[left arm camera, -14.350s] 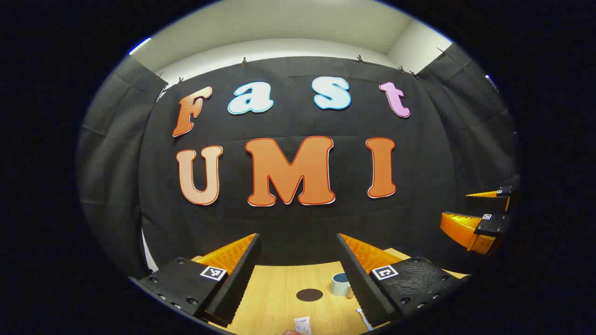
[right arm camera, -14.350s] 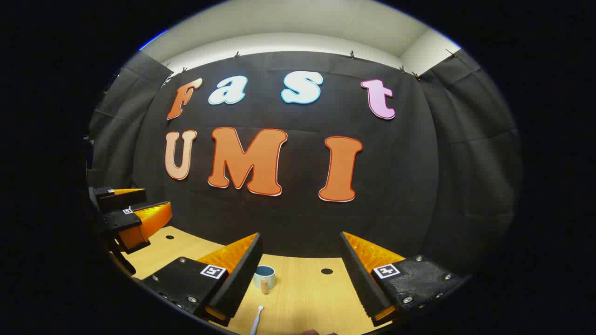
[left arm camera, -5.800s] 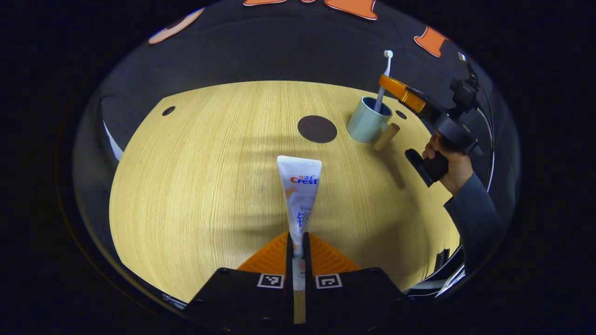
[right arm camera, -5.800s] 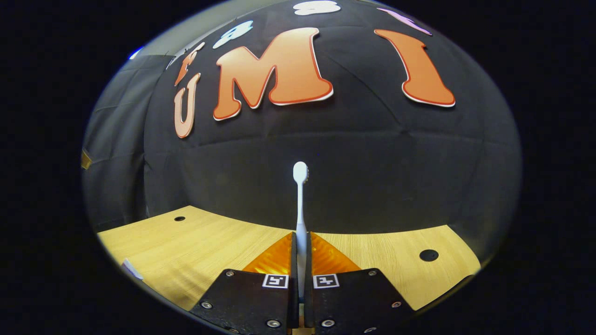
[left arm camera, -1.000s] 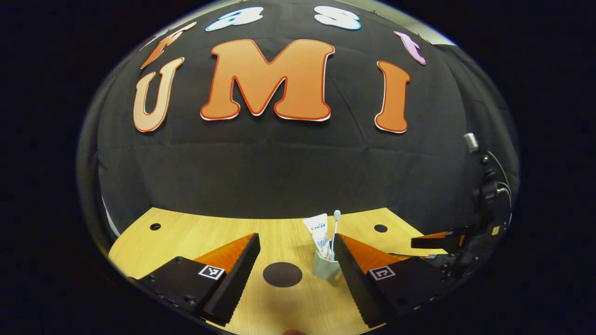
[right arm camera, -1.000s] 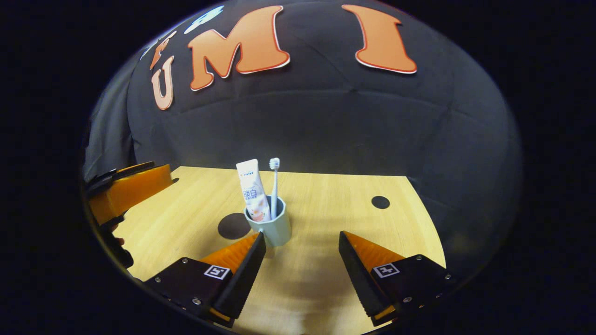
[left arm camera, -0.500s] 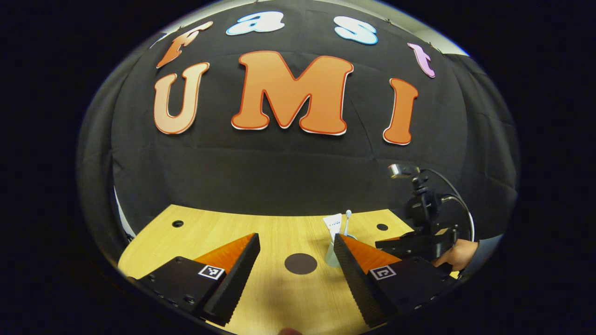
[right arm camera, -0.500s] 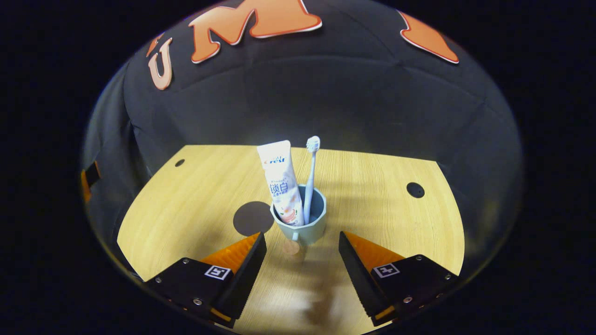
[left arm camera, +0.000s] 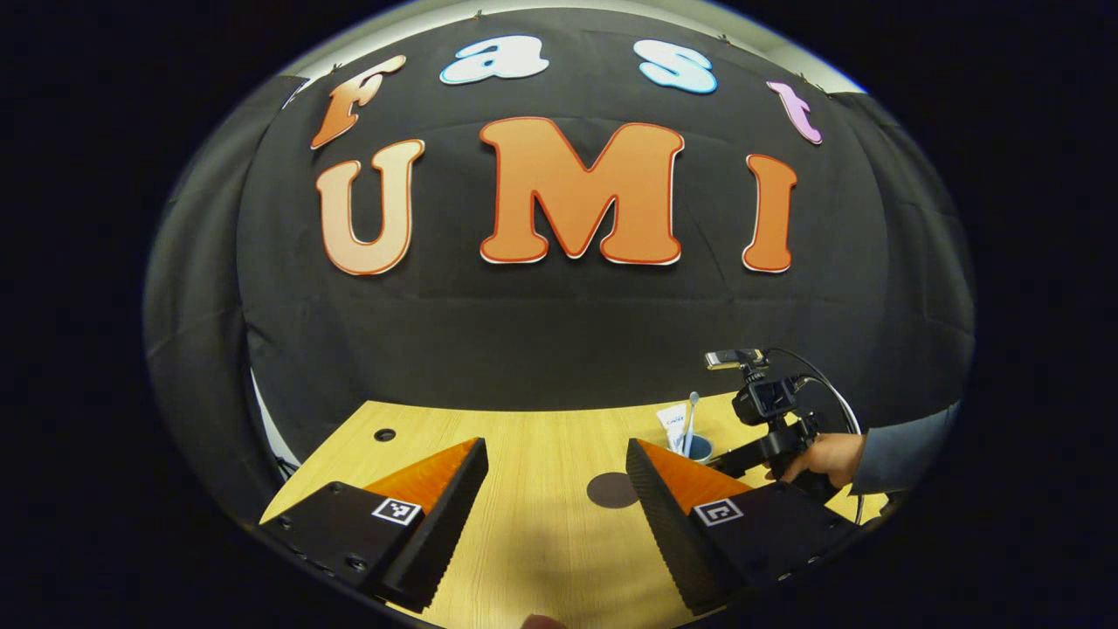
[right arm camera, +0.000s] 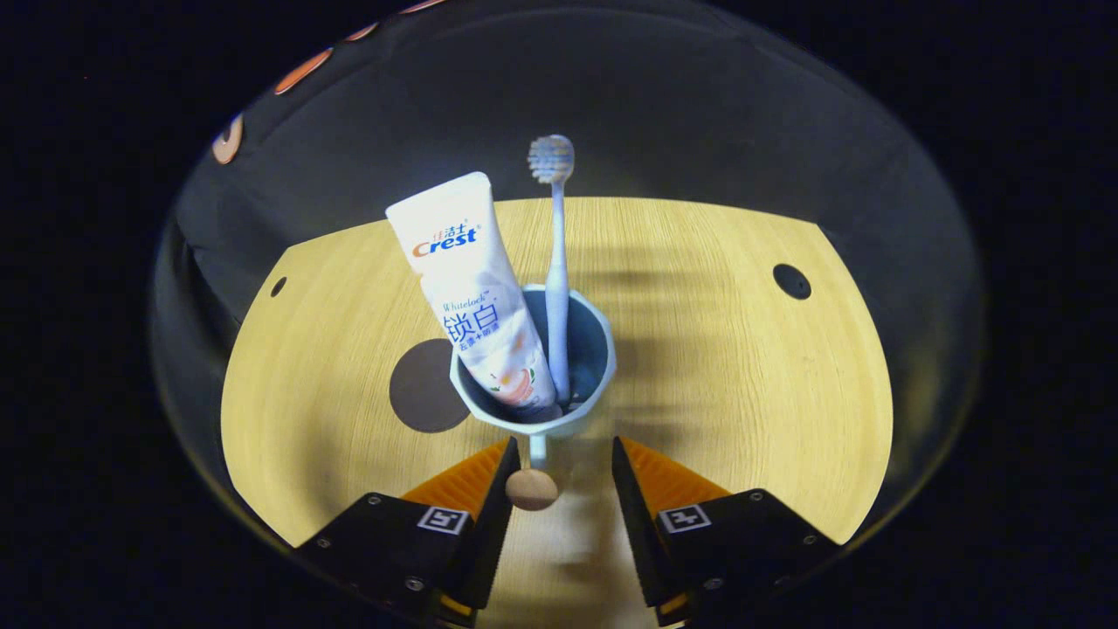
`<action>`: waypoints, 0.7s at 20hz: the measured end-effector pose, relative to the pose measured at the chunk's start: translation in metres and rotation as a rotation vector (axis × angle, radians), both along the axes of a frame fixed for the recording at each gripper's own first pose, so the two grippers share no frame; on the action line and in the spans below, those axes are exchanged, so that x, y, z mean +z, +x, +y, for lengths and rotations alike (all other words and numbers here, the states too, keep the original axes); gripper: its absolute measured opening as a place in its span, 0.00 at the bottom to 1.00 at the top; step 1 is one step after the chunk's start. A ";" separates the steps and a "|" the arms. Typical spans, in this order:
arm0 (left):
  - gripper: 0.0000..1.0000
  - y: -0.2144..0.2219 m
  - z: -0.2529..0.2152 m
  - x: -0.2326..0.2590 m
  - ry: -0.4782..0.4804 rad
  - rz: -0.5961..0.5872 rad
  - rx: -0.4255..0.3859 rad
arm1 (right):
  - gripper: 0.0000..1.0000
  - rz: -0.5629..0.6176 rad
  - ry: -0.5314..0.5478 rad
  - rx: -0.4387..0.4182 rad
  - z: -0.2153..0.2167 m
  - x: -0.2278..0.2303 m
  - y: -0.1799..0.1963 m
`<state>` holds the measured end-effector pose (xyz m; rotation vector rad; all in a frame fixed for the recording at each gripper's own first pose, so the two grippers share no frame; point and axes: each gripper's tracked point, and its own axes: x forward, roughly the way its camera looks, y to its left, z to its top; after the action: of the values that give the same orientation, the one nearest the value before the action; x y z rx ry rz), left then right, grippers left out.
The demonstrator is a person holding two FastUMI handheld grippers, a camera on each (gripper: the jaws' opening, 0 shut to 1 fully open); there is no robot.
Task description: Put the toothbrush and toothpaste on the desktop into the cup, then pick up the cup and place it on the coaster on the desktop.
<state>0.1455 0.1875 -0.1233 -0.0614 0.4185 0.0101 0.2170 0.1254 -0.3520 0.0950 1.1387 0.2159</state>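
Left gripper view: left gripper (left arm camera: 555,489) held low over the near part of the table (left arm camera: 541,445), jaws spread wide, nothing between them. Dark round coaster (left arm camera: 611,490) flat on the table, showing in the gap between the fingers, close by the right finger. Farther back and to the right, cup (left arm camera: 699,450) standing on the wood, toothpaste (left arm camera: 673,422) and toothbrush (left arm camera: 691,419) poking up out of it. Right gripper (left arm camera: 738,454) coming in at the cup from the right, held by a hand (left arm camera: 823,459) in a grey sleeve (left arm camera: 900,450); its jaw state impossible to tell from here.

Right gripper view: right gripper (right arm camera: 559,485) low and close to the cup (right arm camera: 533,384), jaws open and set on either side of the cup's wooden handle (right arm camera: 532,489); handle close to the left finger, contact not certain, clear gap to the right finger. Toothpaste (right arm camera: 467,293) leaning left inside the cup, cap end down. Toothbrush (right arm camera: 555,271) upright beside it, bristles on top. Coaster (right arm camera: 422,386) on the table (right arm camera: 742,376) just left of the cup, partly hidden behind it; cup not on it.
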 end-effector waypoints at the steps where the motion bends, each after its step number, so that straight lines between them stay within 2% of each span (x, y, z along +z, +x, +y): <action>1: 0.97 -0.003 0.004 -0.002 -0.006 0.011 0.008 | 0.59 0.024 0.005 -0.008 0.003 -0.002 0.000; 2: 0.97 -0.004 0.007 -0.004 -0.011 0.021 0.017 | 0.47 0.035 0.010 -0.022 0.006 -0.002 0.000; 4: 0.97 -0.010 0.012 -0.011 -0.017 0.039 0.031 | 0.31 0.012 -0.005 -0.010 0.009 -0.002 0.001; 10: 0.97 -0.016 0.023 -0.017 -0.014 0.067 0.045 | 0.17 -0.032 -0.054 0.014 0.007 0.001 0.001; 14: 0.97 -0.026 0.027 -0.017 -0.006 0.072 0.046 | 0.13 -0.098 -0.056 0.027 0.005 0.008 0.009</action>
<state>0.1199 0.2143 -0.1404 -0.0769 0.4892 0.0563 0.2264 0.1304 -0.3440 0.0193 1.0476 0.2105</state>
